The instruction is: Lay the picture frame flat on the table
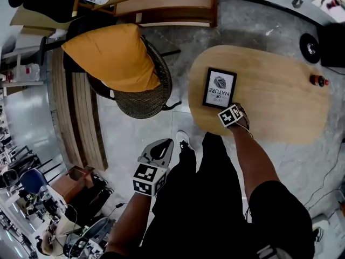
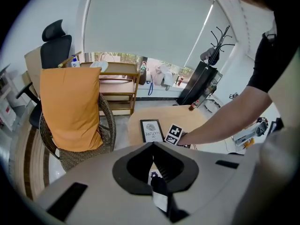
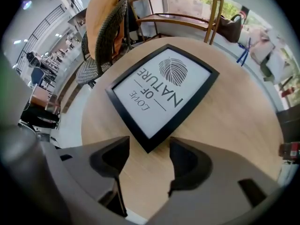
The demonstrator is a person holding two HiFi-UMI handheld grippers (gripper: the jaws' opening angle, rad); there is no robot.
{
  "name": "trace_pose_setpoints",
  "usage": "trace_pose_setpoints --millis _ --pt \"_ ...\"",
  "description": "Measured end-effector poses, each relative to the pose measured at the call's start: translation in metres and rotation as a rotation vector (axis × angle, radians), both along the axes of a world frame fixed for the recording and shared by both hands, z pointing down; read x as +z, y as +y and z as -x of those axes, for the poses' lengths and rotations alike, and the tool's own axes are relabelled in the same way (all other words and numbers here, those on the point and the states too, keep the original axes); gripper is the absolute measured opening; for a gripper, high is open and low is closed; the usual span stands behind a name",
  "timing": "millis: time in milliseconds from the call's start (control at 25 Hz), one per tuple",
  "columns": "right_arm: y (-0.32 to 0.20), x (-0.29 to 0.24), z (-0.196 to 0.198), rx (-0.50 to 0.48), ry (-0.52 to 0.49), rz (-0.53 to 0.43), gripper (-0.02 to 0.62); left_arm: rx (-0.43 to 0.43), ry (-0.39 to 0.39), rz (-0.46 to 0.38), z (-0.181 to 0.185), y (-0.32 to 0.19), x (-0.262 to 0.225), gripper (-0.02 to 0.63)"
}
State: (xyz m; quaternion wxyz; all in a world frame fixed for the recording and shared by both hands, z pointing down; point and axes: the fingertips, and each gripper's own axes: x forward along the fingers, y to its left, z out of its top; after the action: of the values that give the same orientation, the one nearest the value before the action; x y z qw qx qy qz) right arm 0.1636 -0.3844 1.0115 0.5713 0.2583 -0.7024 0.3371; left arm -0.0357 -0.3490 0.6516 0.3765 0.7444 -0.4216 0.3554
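Observation:
A black picture frame (image 1: 219, 88) with a white print lies flat on the oval wooden table (image 1: 275, 107), near its left edge. In the right gripper view the frame (image 3: 164, 90) fills the middle and its near corner points into the gap of my right gripper (image 3: 149, 153), whose jaws stand wide apart without touching it. In the head view the right gripper (image 1: 229, 112) sits just at the frame's near end. My left gripper (image 1: 159, 151) hangs low beside the person's leg, away from the table, holding nothing. From the left gripper (image 2: 153, 165) the frame (image 2: 152, 130) shows far off.
A wicker chair with an orange cushion (image 1: 116, 58) stands left of the table. A wooden shelf unit (image 1: 167, 4) is behind it. A small red bottle (image 1: 318, 80) stands at the table's far right edge. A black round object (image 1: 310, 47) sits on the floor beyond.

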Motion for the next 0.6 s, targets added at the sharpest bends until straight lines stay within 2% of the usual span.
trace_pose_setpoints --millis 120,360,440,600 --pt "0.0 -0.004 0.001 0.031 -0.016 0.014 0.259 0.011 0.001 -0.014 0.0 -0.004 -0.004 0.005" --pt "-0.005 -0.025 -0.014 0.04 -0.003 -0.019 0.259 0.06 0.021 -0.078 0.002 -0.019 -0.021 0.005" --pt "-0.002 -0.037 -0.021 0.082 0.012 -0.023 0.259 0.102 0.031 -0.099 0.005 -0.019 -0.025 0.005" --pt "0.007 -0.073 -0.031 0.232 0.014 -0.067 0.238 0.165 0.055 -0.144 0.024 -0.02 -0.037 0.005"
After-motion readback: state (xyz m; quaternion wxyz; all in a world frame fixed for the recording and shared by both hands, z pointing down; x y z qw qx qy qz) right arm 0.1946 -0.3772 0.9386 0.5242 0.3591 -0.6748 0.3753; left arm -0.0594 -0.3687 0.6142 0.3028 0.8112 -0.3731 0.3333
